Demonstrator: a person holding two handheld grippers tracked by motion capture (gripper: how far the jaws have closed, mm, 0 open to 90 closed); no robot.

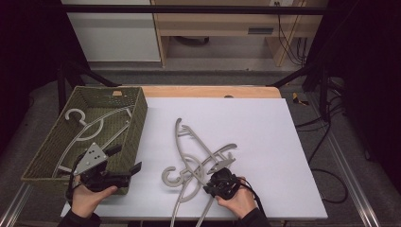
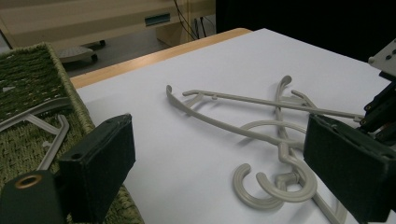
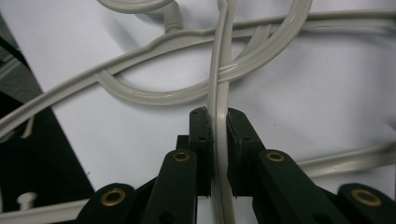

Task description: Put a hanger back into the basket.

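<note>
The hanger (image 3: 219,70) I have hold of lies in a tangle of pale plastic hangers (image 1: 198,165) on the white sheet (image 1: 265,142), to the right of the basket (image 1: 135,118) and near the front edge of the sheet. My right gripper (image 3: 219,126) is clamped on one thin bar of it, the pads pressing it from both sides. The worry is the tangle: that bar runs under or through the loops and hooks of the other hangers, so if I lift straight up I judge the neighbours will come along, or the thin, slick bar will twist and slide out of the pads. A snagged hook could also drag the sheet. From above, the held bar runs away from me, slanting up and a little to the right from my right hand, while the long arm of the pile slants toward the far left, toward the basket; I cannot tell for certain which hook belongs to my hanger. The basket already holds another hanger (image 1: 90,123), lying flat with its hook toward the far left corner. My left gripper (image 1: 120,165) waits at the basket's near right corner, jaws wide apart and empty.
</note>
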